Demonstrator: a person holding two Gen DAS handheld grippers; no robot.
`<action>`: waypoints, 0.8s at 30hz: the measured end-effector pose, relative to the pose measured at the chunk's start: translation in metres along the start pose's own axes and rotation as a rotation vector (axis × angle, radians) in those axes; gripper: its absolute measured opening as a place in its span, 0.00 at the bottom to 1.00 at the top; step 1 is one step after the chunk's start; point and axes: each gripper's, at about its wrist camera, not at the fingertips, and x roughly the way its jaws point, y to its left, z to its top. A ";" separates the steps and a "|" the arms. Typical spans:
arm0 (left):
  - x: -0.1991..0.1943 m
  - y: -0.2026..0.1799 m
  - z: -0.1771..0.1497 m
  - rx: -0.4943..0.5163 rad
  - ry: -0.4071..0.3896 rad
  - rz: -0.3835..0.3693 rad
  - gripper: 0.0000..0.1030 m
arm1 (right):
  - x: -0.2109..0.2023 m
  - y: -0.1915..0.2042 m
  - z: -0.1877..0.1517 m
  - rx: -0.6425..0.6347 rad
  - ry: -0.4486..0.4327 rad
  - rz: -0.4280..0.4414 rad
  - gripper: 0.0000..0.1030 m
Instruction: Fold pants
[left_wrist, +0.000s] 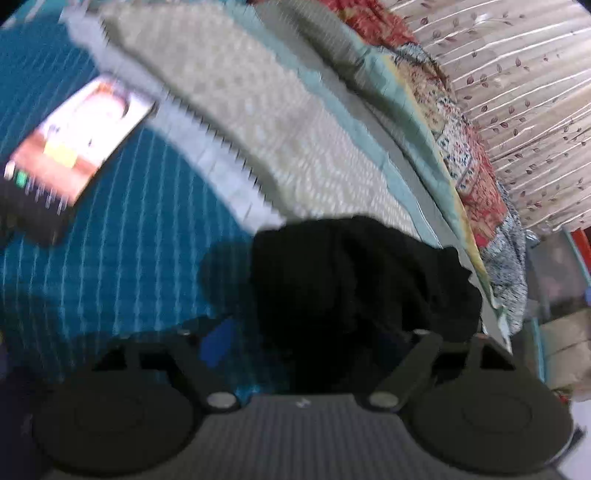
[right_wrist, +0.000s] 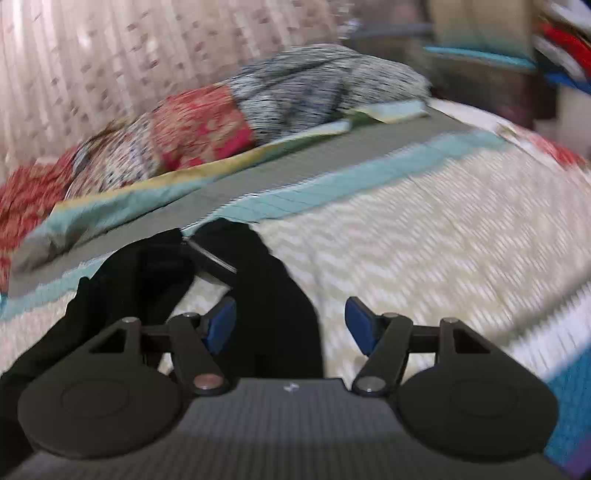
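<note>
Right tool (right_wrist: 290, 326): jaws spread wide, blue pads (right_wrist: 221, 326) well apart, nothing clamped; a strip of black fabric runs up between them.
Left tool (left_wrist: 314, 339): one blue pad (left_wrist: 216, 343) peeks out on the left, the other side is buried under black cloth; can't tell whether it is clenched or released.
Black pants (right_wrist: 266, 295): bunched, not flat, lying on the bed right in front of both tools; in the left wrist view a dark heap (left_wrist: 354, 280) fills the space between the fingers.
Pale strip on the pants (right_wrist: 212, 258): thin and light, crossing the dark folds; too blurred to name.
Bedspread (right_wrist: 424, 240): cream zigzag weave with a teal border, under the pants.
Teal striped cover (left_wrist: 122, 236): to the left of the heap.
Phone (left_wrist: 79, 138): screen lit, lying on the teal striped cover, well apart from the pants.
Patchwork quilt (right_wrist: 207, 129): red and grey prints, bundled along the far edge of the bed.
Curtain (left_wrist: 517, 85): pale, leaf-printed, behind the quilt.
</note>
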 end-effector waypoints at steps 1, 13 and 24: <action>-0.001 0.005 -0.003 -0.003 0.002 -0.008 0.82 | 0.008 0.010 0.007 -0.042 -0.001 0.005 0.66; 0.034 -0.009 -0.008 0.044 0.078 -0.027 0.20 | 0.164 0.033 0.063 -0.070 0.245 -0.094 0.17; 0.002 -0.143 0.129 0.165 -0.137 -0.276 0.08 | 0.034 -0.073 0.178 0.474 -0.171 0.140 0.12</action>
